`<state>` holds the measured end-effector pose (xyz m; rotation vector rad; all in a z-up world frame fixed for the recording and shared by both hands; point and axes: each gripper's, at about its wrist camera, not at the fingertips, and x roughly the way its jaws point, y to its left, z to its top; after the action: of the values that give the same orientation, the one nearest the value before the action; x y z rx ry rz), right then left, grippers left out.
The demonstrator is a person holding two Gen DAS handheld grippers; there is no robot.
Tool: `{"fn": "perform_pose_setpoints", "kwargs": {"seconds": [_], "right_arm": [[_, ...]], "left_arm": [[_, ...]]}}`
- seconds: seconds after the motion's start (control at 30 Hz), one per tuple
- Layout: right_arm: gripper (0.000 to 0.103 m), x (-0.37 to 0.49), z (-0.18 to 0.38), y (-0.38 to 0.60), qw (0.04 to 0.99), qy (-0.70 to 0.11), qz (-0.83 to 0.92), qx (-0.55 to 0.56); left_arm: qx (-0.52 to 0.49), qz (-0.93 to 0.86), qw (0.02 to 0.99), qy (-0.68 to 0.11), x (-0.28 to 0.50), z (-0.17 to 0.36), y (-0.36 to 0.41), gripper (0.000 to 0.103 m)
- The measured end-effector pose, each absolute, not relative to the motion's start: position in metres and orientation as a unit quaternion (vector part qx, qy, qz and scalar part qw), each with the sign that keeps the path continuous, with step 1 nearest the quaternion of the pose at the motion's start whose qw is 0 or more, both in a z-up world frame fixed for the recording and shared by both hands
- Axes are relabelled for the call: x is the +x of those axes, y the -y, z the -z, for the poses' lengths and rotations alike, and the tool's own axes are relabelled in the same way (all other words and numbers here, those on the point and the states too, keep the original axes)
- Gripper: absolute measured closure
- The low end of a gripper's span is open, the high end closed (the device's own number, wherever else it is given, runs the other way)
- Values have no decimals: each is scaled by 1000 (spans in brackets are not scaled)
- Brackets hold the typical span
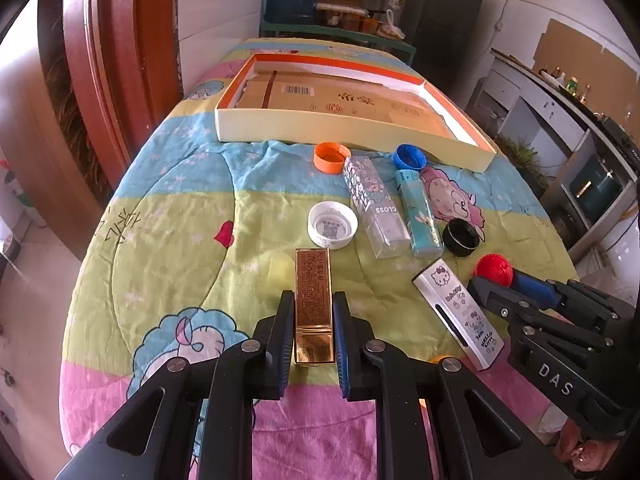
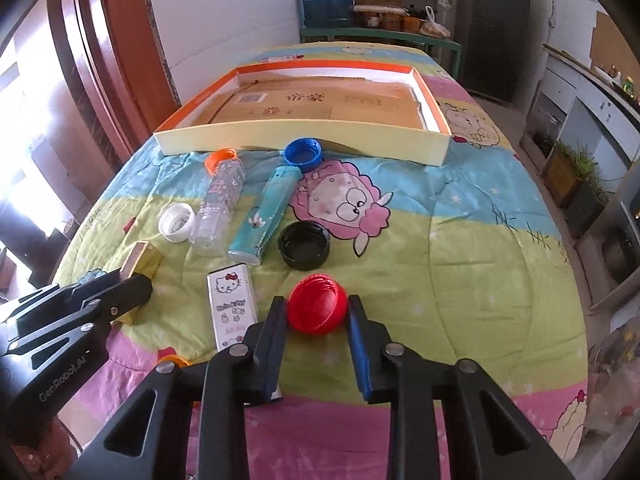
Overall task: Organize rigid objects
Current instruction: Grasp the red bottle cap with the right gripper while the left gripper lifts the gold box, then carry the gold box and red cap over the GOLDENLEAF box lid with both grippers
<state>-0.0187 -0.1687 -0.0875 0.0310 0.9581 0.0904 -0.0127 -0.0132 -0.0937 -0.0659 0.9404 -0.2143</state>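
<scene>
My left gripper (image 1: 313, 314) sits at the bottom centre of its own view, angled downward, both blue-padded jaws pressed flat against the sides of the gold box (image 1: 313, 300). My right gripper (image 2: 318, 310) also tilts down at the lower middle of its frame, its jaws touching either side of the red cap (image 2: 317, 303). In the left wrist view it reaches in from the lower right edge.
</scene>
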Motion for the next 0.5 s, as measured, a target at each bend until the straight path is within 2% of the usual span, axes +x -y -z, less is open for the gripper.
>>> {"fn": "perform_pose_setpoints", "kwargs": {"seconds": [0.5], "right_arm": [[73, -10, 63, 177, 901, -430, -43, 39]], "left_arm": [[-41, 111, 894, -432, 8, 71, 8, 85]]}}
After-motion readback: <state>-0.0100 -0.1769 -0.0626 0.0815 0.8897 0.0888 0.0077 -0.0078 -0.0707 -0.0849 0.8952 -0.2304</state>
